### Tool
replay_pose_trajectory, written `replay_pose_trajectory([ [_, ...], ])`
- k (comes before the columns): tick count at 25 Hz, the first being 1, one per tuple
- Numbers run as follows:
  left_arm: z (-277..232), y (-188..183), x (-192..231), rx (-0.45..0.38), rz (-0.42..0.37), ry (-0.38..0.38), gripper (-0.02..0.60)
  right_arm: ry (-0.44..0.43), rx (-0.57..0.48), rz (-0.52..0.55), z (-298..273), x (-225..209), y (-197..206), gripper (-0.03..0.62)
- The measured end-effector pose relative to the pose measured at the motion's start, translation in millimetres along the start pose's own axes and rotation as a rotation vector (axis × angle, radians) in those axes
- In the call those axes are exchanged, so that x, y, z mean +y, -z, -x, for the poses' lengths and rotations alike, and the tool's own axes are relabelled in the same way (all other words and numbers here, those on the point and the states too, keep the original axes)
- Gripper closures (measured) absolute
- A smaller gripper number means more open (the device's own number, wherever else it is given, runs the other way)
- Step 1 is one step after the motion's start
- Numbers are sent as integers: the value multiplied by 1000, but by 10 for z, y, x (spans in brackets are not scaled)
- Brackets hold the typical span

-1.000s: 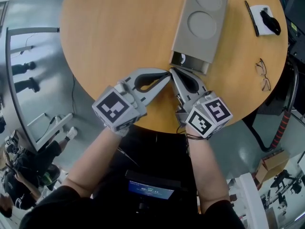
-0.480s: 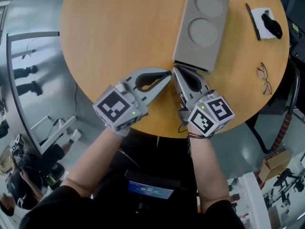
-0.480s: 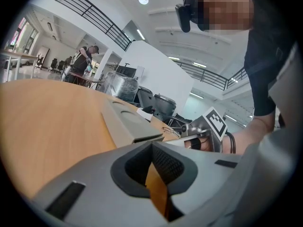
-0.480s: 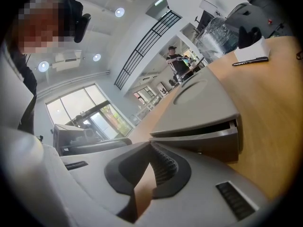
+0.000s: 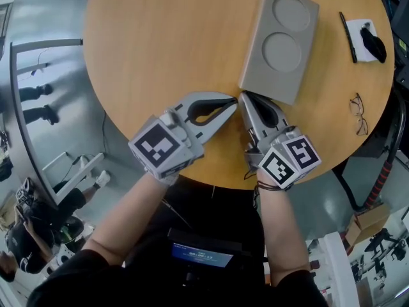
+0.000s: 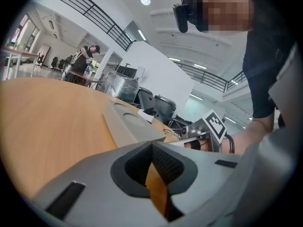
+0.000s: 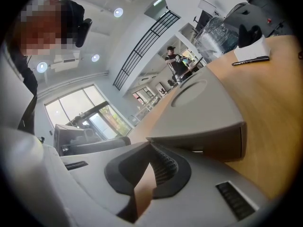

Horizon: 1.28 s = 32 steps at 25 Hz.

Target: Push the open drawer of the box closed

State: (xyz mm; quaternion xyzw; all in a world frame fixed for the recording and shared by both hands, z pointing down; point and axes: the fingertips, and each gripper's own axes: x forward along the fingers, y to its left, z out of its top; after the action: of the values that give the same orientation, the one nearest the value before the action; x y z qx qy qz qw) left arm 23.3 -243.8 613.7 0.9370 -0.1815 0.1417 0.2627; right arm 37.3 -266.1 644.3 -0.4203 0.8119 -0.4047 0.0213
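The box point(image 5: 279, 43) lies right of centre on the surface point(image 5: 160, 43), its long axis running away from the right tool point(image 5: 243, 97), whose closed, empty jaws meet its near end, the drawer point(image 7: 213, 148) seemingly flush; the left tool point(image 5: 234, 101), jaws together, sits just left.

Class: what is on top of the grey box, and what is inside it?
The flat grey rectangular box bears two empty round recesses, nothing else. Its drawer is shut, so the inside is hidden.

Pale grey plastic shells form the left gripper point(image 5: 231, 101) and right gripper point(image 5: 245, 98) — black ribbed pads point(image 6: 168, 164) line the jaws. Each bears a cube point(image 5: 161, 147) of black-and-white square markers. The person wears a dark top point(image 5: 211, 216) and a dark wrist band point(image 5: 263, 185).
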Motion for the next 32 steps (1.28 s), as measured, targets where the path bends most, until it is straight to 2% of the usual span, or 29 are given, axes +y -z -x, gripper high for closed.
replay_pose_trajectory([
  [3,55,-129,-54,-17,-52,5,554,-39,-13,25,57,150,-106,594],
  [7,250,-468,-380,-59,-87,48,554,-62,-73,82,390,507,-531,594],
  [14,667,-1369,-1177,-143,-197,102,554,-156,-166,395,1292,1534,-1458,594],
  [18,982,-1794,-1689,-169,-204,116,554,-219,-163,480,1795,2147,-1742,594],
  [21,1156,-2093,-2014,-182,-242,113,554,-254,-157,549,2074,2491,-1888,594],
  [26,1372,-2460,-2496,-203,-285,96,554,-278,-182,608,2500,2877,-2089,594],
  [32,1586,-2722,-2881,-203,-322,93,554,-304,-223,621,2752,3291,-2321,594],
])
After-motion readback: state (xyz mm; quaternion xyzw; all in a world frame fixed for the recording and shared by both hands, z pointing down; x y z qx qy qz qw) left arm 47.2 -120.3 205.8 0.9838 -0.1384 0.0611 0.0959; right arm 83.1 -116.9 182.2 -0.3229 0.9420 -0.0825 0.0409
